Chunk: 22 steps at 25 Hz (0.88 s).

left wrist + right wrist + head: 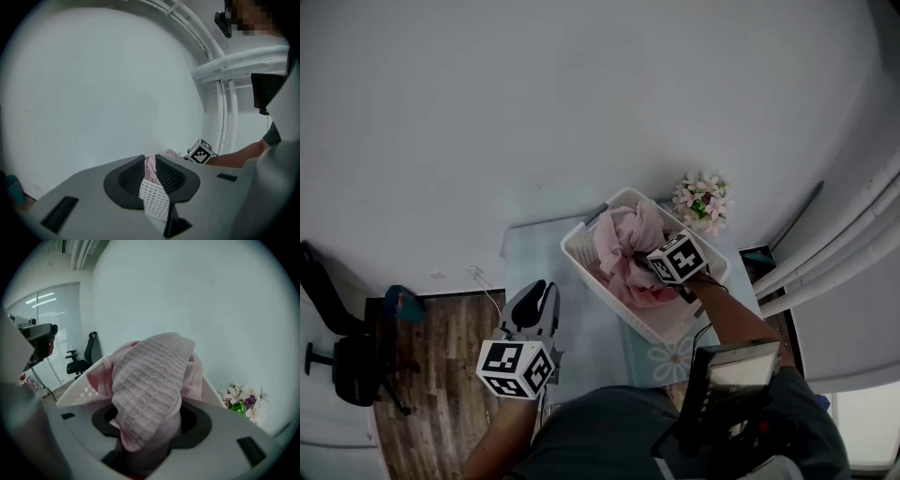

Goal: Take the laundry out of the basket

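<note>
1. Pink cloth (623,242) is seen in the head view, bunched in the white basket (581,255) on the table (581,323). Its near end is taken by the right gripper (661,275). The lift is best carried straight up until the hanging end is over the rim. That way the light basket should not be dragged or tipped towards the flowers (701,202). The right forearm is reached forward over the basket, with the gripper angled down. The left gripper (534,298) is held raised over the table, apart from the basket's near corner and pointing roughly level.

2. In the left gripper view, only a narrow slit is left between the jaws and nothing is pinched. The basket's lattice corner (154,197) and a strip of cloth (150,165) are merely seen through the slit, beyond it. This hand could be brought to the rim to steady the basket if the cloth snags.

3. In the right gripper view, the jaws are closed on a thick fold of the cloth (150,380), which is draped back over them. The basket rim (86,378) shows just behind. A firm grip is called for, since only one bunch appears to be caught. A loose end may trail and catch on the rim.
</note>
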Each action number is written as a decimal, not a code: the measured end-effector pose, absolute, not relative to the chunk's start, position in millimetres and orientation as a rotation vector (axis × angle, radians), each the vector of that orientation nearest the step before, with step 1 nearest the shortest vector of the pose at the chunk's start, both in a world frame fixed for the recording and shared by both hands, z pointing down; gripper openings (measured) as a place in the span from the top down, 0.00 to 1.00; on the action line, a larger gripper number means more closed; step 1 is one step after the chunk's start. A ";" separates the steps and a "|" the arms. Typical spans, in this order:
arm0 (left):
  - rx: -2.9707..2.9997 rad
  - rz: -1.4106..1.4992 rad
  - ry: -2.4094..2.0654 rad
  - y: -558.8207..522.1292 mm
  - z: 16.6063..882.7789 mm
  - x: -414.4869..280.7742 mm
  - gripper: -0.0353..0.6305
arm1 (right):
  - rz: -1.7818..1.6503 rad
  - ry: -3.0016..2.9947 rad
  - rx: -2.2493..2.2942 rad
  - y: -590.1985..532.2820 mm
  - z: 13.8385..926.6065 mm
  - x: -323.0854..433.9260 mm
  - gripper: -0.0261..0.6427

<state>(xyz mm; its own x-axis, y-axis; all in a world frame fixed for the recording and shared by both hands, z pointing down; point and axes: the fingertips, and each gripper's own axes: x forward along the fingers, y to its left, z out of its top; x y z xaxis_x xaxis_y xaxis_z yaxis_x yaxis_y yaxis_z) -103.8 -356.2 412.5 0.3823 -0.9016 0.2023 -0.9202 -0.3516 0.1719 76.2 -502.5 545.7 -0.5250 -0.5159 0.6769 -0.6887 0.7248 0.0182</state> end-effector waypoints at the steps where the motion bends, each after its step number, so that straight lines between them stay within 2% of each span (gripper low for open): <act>1: 2.397 0.100 -1.604 -355.9 409.5 -102.8 0.83 | 0.321 -2.267 0.936 -500.3 534.3 76.2 0.57; 22: 2.537 -0.094 -1.583 -344.2 337.0 -103.3 0.84 | 0.159 -2.649 1.479 -409.2 311.9 99.8 0.57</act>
